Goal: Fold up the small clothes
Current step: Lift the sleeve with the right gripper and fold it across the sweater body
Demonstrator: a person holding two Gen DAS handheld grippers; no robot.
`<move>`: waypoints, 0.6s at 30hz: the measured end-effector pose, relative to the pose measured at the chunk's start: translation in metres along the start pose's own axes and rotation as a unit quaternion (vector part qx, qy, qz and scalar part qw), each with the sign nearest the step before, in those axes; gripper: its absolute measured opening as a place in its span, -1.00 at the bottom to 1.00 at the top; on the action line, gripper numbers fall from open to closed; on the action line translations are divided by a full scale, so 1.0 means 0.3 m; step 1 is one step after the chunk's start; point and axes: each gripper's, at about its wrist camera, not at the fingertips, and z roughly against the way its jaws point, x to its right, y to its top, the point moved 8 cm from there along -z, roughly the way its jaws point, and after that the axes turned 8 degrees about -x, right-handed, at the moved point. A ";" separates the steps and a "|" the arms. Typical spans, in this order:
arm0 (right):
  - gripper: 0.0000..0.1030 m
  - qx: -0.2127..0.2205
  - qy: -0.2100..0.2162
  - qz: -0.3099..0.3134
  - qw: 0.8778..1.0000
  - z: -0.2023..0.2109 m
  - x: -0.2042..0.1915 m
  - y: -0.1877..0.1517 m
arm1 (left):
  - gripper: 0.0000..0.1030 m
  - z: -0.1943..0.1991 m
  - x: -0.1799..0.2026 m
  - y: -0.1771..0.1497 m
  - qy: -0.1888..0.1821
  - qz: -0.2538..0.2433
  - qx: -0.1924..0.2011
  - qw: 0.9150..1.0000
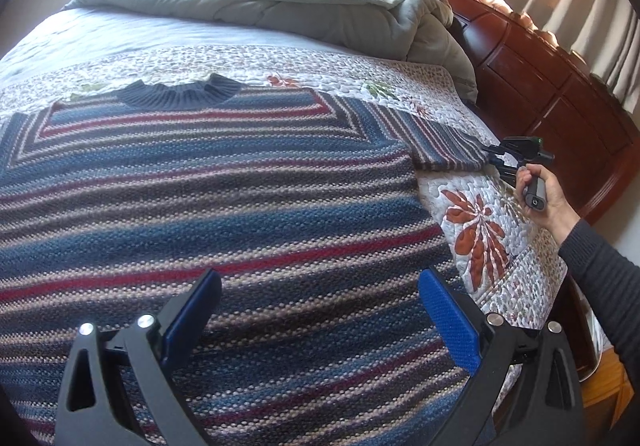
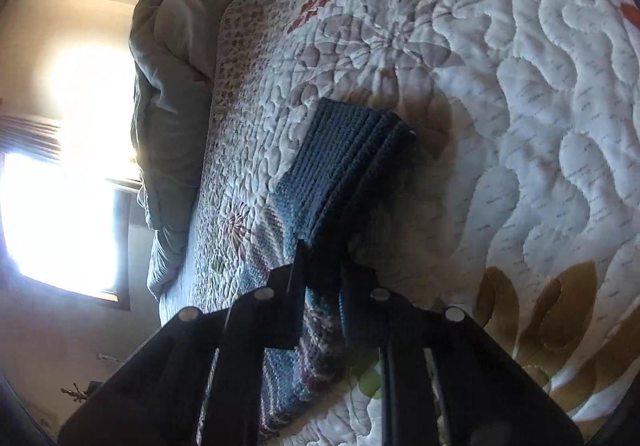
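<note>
Right gripper pinching sweater sleeve near quilt's headboard-side edge; left gripper hovering spread over striped sweater. Next: folding sleeve across body.

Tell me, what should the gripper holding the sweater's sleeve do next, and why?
Probably carry the sleeve across onto the sweater body. The right gripper is shut on the sleeve's cuff, which sticks out sideways over the quilt, while the left gripper hangs open above the body.

sweater: 1 | quilt: 1 | duvet: 1 | grippers: 2
</note>
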 end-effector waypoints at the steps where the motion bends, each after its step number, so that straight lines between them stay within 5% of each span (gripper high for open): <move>1: -0.76 0.004 -0.002 0.012 1.000 0.009 -0.031 -0.004 | 0.93 0.004 -0.007 0.003 -0.002 0.003 0.003 1.000; 18: -0.78 0.021 -0.019 0.186 0.982 0.115 -0.566 -0.209 | 0.93 0.161 -0.143 0.041 -0.009 0.037 0.051 0.998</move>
